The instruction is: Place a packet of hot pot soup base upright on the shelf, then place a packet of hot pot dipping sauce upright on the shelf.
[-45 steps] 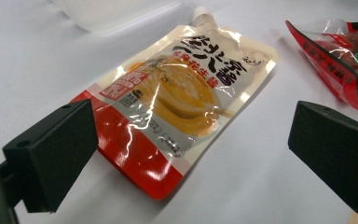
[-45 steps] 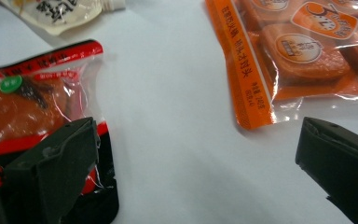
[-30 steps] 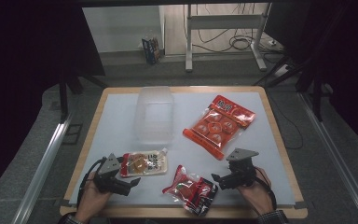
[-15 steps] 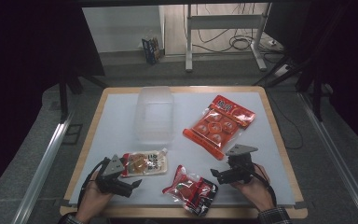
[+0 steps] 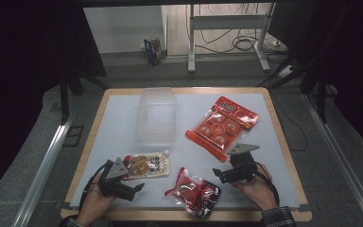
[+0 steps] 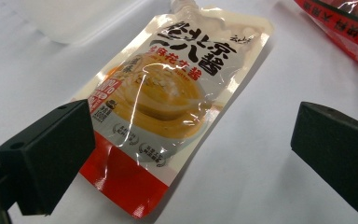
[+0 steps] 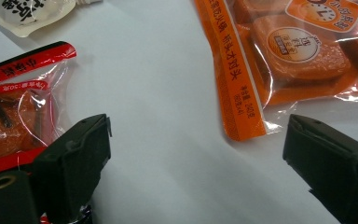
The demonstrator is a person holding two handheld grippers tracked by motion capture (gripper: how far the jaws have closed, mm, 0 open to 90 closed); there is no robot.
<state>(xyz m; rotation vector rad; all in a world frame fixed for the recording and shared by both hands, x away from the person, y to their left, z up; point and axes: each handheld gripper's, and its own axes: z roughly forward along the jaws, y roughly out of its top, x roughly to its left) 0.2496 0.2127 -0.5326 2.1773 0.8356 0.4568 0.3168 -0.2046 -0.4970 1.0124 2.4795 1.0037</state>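
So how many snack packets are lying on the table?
3: the sauce pouch by the left gripper, the red-black packet at the front middle, the big orange bag behind the right gripper.

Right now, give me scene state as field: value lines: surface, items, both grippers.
surface: white table top with a wooden edge
container: clear plastic box, far left of centre, nothing seen in it
item 1: sauce pouch, lying flat, spout end away from the left gripper
item 2: orange snack bag, flat, right of centre
item 3: red snack bag, at the near edge between the hands
left gripper: open, jaws wide, pouch just ahead, not touching it
right gripper: open, jaws have just been closing slightly, nothing between them
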